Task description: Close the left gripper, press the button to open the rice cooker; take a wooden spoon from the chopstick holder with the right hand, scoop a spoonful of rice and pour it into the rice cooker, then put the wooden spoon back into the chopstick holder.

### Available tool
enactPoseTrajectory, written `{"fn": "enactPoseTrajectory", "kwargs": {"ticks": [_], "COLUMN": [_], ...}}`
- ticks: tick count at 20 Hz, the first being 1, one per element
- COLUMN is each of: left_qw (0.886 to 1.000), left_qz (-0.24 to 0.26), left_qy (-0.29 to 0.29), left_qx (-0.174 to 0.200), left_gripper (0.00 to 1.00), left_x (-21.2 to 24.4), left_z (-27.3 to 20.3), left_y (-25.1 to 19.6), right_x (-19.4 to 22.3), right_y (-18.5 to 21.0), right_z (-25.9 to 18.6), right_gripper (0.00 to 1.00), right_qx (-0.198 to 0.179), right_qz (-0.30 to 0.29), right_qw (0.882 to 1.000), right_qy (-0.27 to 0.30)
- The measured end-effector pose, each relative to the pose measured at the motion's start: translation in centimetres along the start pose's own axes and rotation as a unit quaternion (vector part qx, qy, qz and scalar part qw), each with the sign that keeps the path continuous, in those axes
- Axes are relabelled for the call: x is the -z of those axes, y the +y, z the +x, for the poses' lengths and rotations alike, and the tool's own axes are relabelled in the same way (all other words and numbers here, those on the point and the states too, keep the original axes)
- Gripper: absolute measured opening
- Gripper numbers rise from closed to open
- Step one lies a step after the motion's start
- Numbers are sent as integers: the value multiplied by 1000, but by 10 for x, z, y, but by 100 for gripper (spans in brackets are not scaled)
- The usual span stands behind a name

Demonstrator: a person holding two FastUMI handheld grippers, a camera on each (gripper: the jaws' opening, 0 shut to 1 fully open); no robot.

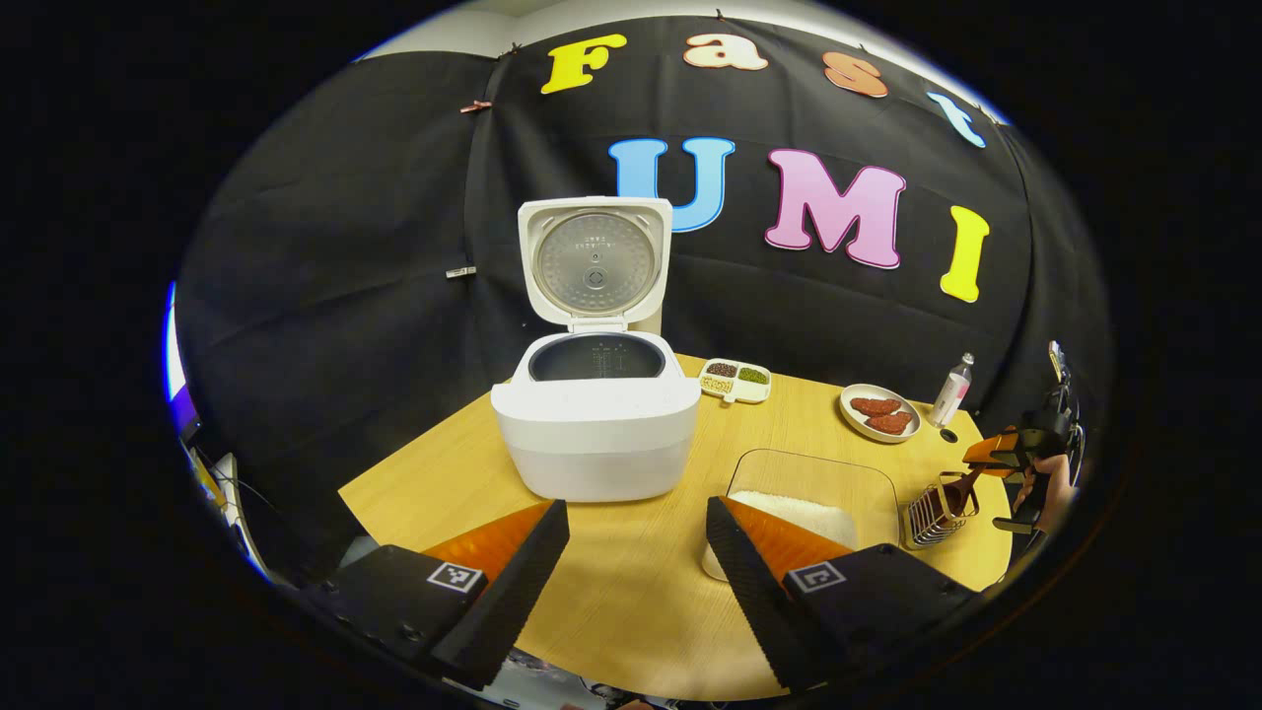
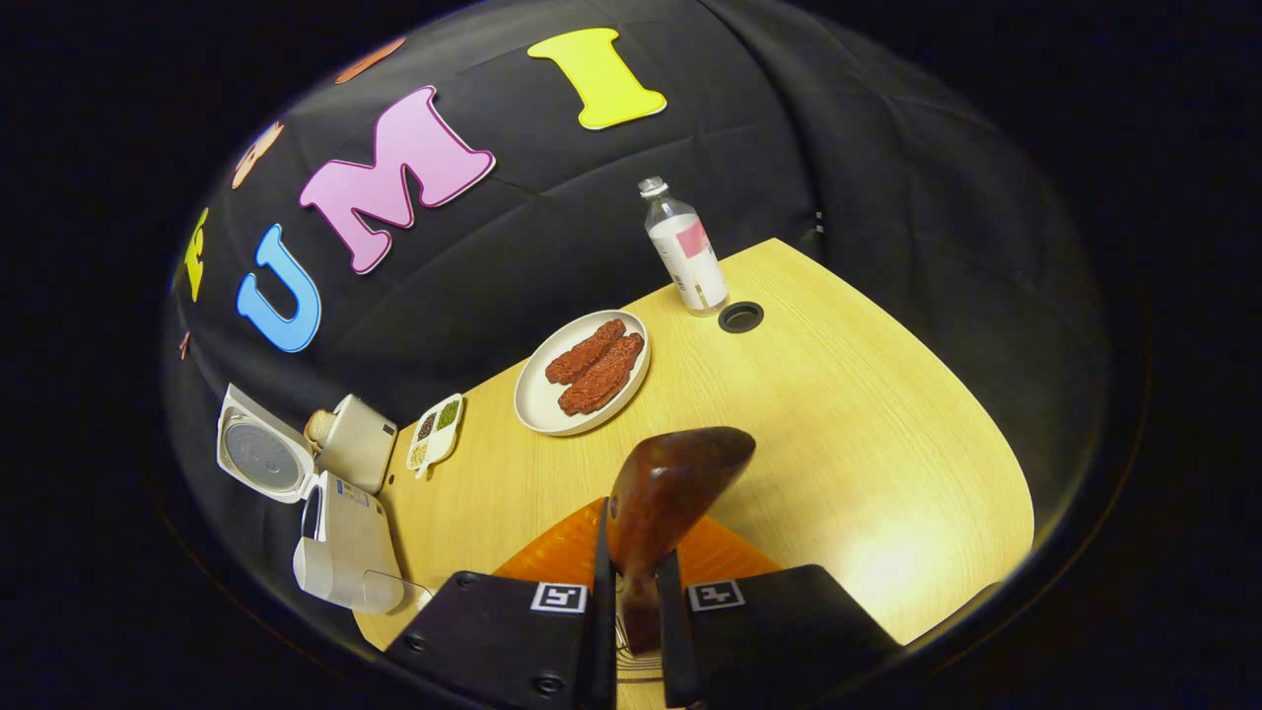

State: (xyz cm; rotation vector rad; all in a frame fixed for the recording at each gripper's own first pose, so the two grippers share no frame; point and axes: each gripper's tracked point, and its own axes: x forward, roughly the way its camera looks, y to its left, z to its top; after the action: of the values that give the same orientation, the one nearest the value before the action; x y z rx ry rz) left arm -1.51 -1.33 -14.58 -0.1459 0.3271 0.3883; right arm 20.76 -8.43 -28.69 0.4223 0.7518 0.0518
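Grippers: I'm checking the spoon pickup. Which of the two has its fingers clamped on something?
The right gripper: its fingers pinch the handle of the wooden spoon. The left gripper is open, fingers spread apart over the table, holding nothing.

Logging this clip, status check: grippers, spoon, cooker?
Left gripper open, idle. Right gripper shut on wooden spoon, above chopstick holder. Rice cooker lid up.

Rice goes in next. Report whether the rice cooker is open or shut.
Open. The rice cooker has its lid standing upright, and the dark inner pot is exposed.
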Motion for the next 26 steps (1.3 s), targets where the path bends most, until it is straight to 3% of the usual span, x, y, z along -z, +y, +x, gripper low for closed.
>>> {"fn": "enactPoseTrajectory", "kwargs": {"ticks": [3,9,18,21,26], "left_qw": [1000,998,990,989,993], "left_qz": [-7,-8,63,44,-2], "left_qy": [3,0,-49,-37,-19], "left_qx": [10,57,115,134,120], "left_gripper": [96,97,96,97,95], "left_x": [6,8,-9,2,11], "left_z": [-1,0,-4,-6,4], "left_y": [5,13,61,80,128], "right_x": [-2,-33,-36,-18,14], "right_y": [6,27,103,142,186], "right_z": [-19,-69,-133,-142,-133], "right_gripper": [17,17,16,17,16], "right_qx": [-5,1,-11,-35,-57], "right_qz": [-28,-28,-41,-41,-63], "right_qw": [1000,997,991,992,989], "right_qy": [-13,-70,-124,-118,-118]}}
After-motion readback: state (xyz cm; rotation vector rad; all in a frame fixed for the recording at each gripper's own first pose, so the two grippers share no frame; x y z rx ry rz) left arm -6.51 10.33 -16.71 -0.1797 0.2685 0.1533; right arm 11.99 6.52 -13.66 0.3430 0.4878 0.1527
